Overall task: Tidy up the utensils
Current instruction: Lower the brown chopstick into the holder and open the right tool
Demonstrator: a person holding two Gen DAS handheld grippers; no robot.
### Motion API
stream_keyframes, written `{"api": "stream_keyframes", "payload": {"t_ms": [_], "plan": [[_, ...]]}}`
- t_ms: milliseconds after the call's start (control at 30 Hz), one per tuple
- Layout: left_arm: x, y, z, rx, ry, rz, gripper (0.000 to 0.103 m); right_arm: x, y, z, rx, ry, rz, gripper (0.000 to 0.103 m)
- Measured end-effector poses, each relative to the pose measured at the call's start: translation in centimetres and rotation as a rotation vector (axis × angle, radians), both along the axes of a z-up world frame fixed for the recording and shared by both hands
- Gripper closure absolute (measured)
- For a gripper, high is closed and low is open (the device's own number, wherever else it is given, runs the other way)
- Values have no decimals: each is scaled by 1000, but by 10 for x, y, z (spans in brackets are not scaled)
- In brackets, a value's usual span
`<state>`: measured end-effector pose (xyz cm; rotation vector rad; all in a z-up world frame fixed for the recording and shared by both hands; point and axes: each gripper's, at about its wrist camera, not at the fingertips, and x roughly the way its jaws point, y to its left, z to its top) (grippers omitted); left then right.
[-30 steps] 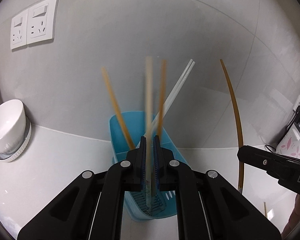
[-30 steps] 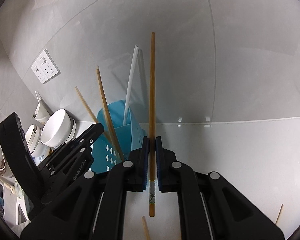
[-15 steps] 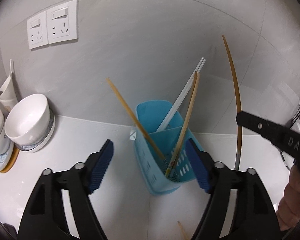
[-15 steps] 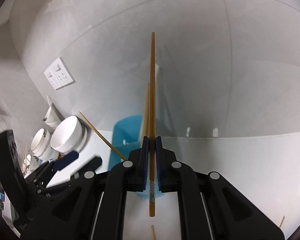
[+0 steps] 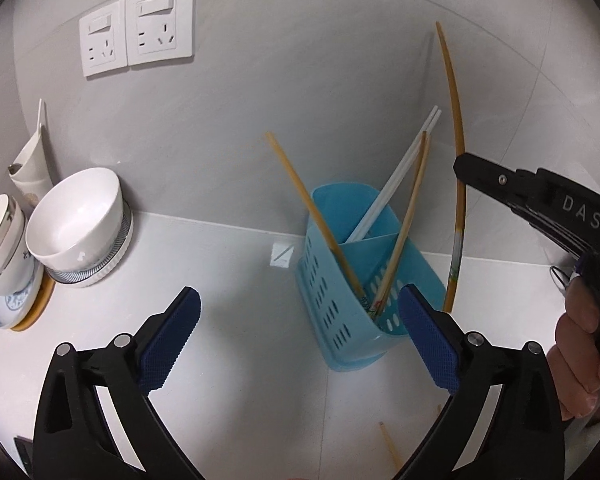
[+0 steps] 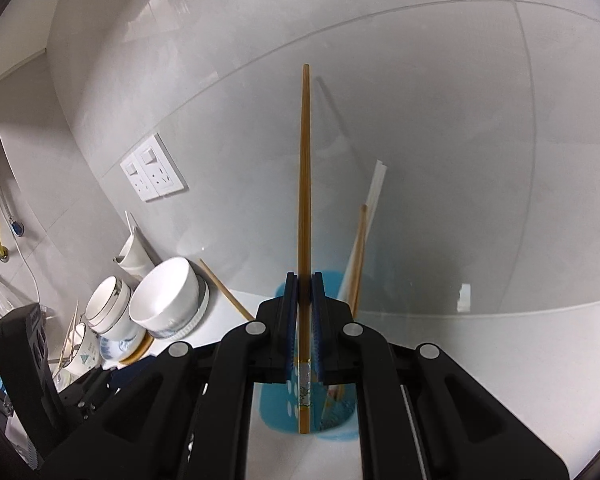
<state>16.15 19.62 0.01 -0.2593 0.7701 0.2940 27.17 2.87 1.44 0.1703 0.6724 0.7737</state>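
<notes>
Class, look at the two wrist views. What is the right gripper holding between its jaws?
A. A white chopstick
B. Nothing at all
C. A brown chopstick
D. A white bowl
C: in the right wrist view the right gripper has its jaws shut on a brown chopstick that stands upright in front of the blue holder.

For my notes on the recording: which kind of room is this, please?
Most likely a home kitchen counter: stacked white bowls, a blue utensil holder with chopsticks, and wall sockets on a tiled wall.
</notes>
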Motion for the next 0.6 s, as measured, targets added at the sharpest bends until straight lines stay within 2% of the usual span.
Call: {"api": "stream_keyframes", "payload": {"t_ms": [200, 600], "plan": [[-1, 6, -7, -9, 20, 12, 6, 0, 11, -16, -6, -18, -12, 97], [0, 9, -13, -24, 35, 26, 6, -7, 26, -50, -81, 10, -4, 97]]}}
